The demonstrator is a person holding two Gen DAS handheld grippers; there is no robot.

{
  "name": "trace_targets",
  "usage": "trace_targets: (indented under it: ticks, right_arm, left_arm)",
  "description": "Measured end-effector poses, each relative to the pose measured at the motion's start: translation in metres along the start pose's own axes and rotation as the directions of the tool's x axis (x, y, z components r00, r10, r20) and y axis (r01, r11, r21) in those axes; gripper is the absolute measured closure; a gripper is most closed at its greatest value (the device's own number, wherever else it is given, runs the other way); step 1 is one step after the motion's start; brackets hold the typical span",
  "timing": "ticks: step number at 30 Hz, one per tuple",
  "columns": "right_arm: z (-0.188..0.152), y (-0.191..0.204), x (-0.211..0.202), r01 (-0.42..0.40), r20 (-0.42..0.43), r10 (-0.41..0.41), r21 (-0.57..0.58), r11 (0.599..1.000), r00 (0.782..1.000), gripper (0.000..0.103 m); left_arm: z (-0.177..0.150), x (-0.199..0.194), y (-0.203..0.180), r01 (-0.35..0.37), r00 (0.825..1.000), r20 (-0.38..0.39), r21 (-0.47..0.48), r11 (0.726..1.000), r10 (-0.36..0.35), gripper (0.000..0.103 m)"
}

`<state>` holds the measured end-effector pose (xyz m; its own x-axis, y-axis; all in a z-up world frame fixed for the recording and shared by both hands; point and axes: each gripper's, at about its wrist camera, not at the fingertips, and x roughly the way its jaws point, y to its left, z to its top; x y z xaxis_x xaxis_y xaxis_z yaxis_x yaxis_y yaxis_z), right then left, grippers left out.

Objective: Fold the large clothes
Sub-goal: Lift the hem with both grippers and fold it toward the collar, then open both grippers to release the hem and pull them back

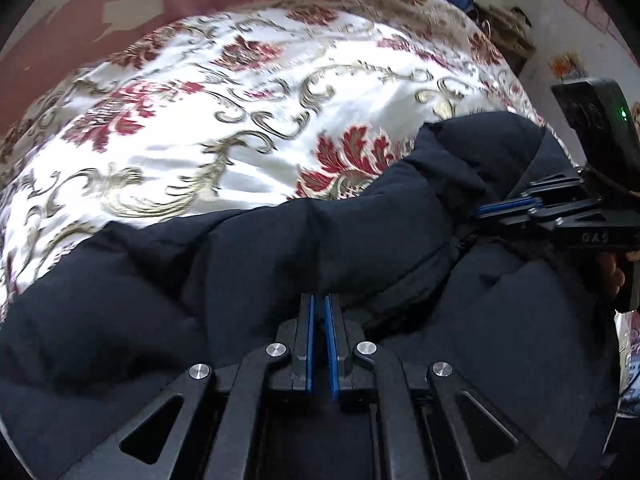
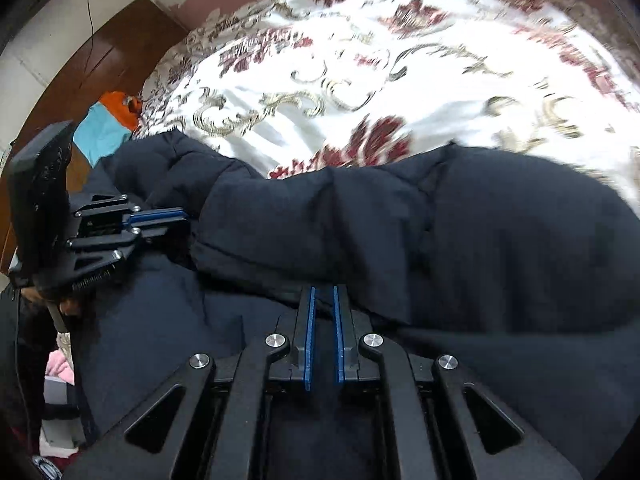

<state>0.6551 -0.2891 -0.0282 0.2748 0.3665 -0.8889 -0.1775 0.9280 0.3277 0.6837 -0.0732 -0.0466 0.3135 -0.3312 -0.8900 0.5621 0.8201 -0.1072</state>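
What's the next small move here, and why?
Probably carry the dark jacket's pinched fold forward onto the floral bedspread: the left hand-held gripper and right hand-held gripper both look nearly closed at its edge.

So it's a big puffy jacket [image 1: 360, 240], really dark navy, basically black, with quilted padded sections. It's lying on the bed [image 1: 200, 120] along the near edge, bunched up and rumpled. One thick padded roll, could be a sleeve, is doubled over across the rest of the jacket [image 2: 440, 220], with a zipper edge peeking out underneath.
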Motion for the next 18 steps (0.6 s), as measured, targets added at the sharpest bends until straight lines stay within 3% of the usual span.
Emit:
trace_targets:
  ticks: [2, 4, 5, 10, 12, 14, 16, 18]
  right_arm:
    - [-0.001, -0.002, -0.011, 0.004, 0.019, -0.004, 0.013, 1.0, 1.0, 0.095]
    - [-0.001, -0.006, -0.02, 0.016, 0.042, -0.017, 0.027, 1.0, 0.999, 0.079]
    - [-0.001, -0.008, -0.022, 0.009, 0.046, -0.01, 0.034, 0.999, 0.999, 0.075]
    - [-0.011, -0.008, -0.033, -0.001, 0.072, -0.003, 0.053, 0.999, 0.997, 0.072]
    - [-0.017, -0.001, -0.044, 0.024, 0.101, -0.028, 0.041, 0.999, 0.995, 0.063]
    - [-0.024, 0.003, -0.057, 0.05, 0.133, -0.054, 0.037, 0.998, 0.99, 0.054]
    - [-0.031, 0.007, -0.071, 0.069, 0.173, -0.074, 0.034, 0.997, 0.982, 0.049]
    - [-0.039, 0.013, -0.086, 0.098, 0.213, -0.102, 0.029, 0.995, 0.972, 0.044]
  left_arm:
    - [-0.002, -0.004, 0.001, -0.003, 1.0, 0.002, -0.016, 1.0, 0.003, 0.095]
    - [0.0, -0.008, -0.001, 0.0, 1.0, 0.007, -0.033, 0.999, 0.0, 0.094]
    - [0.0, -0.008, -0.004, -0.004, 1.0, 0.007, -0.036, 0.999, 0.004, 0.094]
    - [-0.003, -0.006, -0.013, -0.038, 0.999, -0.034, -0.048, 0.998, 0.037, 0.093]
    - [-0.008, -0.018, -0.014, -0.034, 0.999, -0.003, -0.077, 0.996, 0.033, 0.09]
    - [-0.012, -0.03, -0.015, -0.019, 0.999, 0.039, -0.114, 0.993, 0.024, 0.071]
    - [-0.018, -0.046, -0.017, -0.026, 0.994, 0.1, -0.161, 0.987, 0.043, 0.038]
    - [-0.023, -0.061, -0.021, -0.034, 0.986, 0.155, -0.191, 0.981, 0.064, 0.034]
